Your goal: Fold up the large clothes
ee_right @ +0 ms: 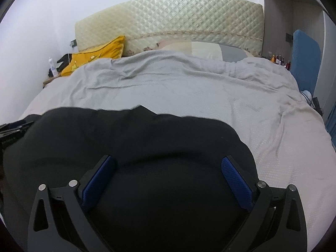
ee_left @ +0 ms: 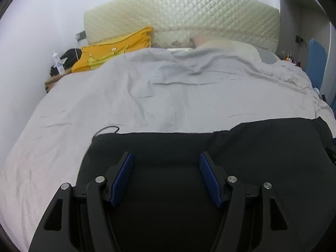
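A black garment (ee_left: 241,147) lies flat on the near part of a bed covered by a grey blanket (ee_left: 147,96); a thin black drawstring (ee_left: 107,130) loops out at its far left corner. My left gripper (ee_left: 166,157) is open, its blue pads (ee_left: 124,178) spread above the garment's left part, holding nothing. In the right wrist view the same garment (ee_right: 126,134) fills the near field. My right gripper (ee_right: 168,161) is open wide above its right part, blue pads (ee_right: 237,180) apart and empty. The left gripper's body shows at the left edge (ee_right: 12,130).
A cream quilted headboard (ee_left: 189,14) stands at the far end. A yellow pillow (ee_left: 109,50) lies at the far left, a bottle (ee_left: 58,63) on a nightstand beside it. A blue chair (ee_right: 304,58) and small bottles (ee_right: 279,59) are at the far right.
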The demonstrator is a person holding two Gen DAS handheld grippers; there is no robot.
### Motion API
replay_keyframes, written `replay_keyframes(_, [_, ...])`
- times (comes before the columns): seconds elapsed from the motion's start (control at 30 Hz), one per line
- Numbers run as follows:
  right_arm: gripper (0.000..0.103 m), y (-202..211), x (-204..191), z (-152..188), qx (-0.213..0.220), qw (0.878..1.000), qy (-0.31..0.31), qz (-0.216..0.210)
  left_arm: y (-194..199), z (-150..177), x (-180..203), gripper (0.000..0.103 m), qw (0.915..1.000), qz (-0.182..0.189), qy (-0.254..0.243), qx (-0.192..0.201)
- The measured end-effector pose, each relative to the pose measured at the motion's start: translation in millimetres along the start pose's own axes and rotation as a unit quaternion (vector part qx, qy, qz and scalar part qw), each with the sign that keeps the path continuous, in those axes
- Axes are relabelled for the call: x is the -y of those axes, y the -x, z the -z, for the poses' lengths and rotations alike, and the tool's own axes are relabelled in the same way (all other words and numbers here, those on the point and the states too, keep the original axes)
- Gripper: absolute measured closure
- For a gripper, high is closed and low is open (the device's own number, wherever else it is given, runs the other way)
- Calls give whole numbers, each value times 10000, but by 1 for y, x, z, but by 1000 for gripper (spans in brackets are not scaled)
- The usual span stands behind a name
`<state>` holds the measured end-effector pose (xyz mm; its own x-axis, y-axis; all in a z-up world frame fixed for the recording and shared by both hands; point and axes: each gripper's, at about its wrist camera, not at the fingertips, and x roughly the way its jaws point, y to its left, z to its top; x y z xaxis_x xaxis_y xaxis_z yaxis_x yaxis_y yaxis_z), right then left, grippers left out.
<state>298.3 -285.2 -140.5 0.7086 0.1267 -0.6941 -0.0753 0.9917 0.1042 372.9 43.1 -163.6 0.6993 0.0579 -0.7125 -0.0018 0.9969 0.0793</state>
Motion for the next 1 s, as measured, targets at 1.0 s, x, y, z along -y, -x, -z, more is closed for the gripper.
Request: replay_keyframes(1.0, [0,242,-42,-77,1610,9827,-373,-834,253,-46,6,32,9955,397,102,851])
